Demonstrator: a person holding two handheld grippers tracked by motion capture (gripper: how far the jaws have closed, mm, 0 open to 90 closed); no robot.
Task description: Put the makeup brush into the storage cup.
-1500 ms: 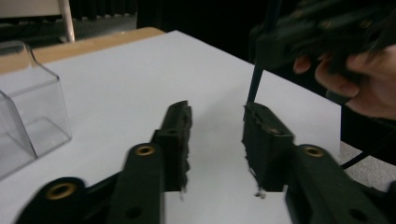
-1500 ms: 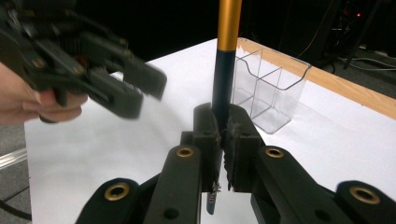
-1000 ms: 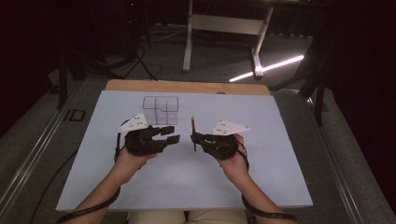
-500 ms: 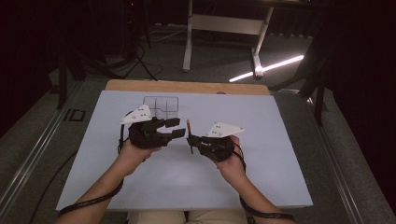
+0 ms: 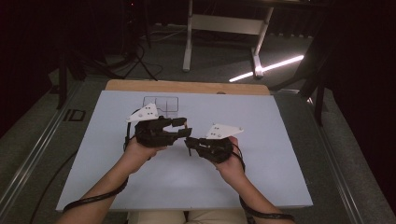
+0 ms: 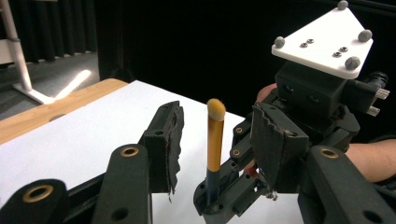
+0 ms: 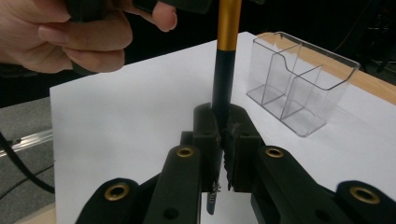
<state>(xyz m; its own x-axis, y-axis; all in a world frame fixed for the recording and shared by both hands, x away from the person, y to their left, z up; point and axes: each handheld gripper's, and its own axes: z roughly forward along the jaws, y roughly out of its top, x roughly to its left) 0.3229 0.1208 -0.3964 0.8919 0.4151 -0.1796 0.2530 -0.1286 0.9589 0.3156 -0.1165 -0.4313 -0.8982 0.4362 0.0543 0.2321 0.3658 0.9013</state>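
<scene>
The right gripper [image 7: 223,140] fingers clamp a makeup brush [image 6: 215,140]; its tip stands between the open left gripper [image 6: 215,140] fingers.

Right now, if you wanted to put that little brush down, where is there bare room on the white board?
The white board is bare along its near edge and its right side. The far left corner is taken by the clear organizer. The middle is crowded: the left gripper sits close to the right gripper, which holds the brush upright.

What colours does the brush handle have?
The brush handle is gold above and dark below, seen best in the left gripper view.
</scene>
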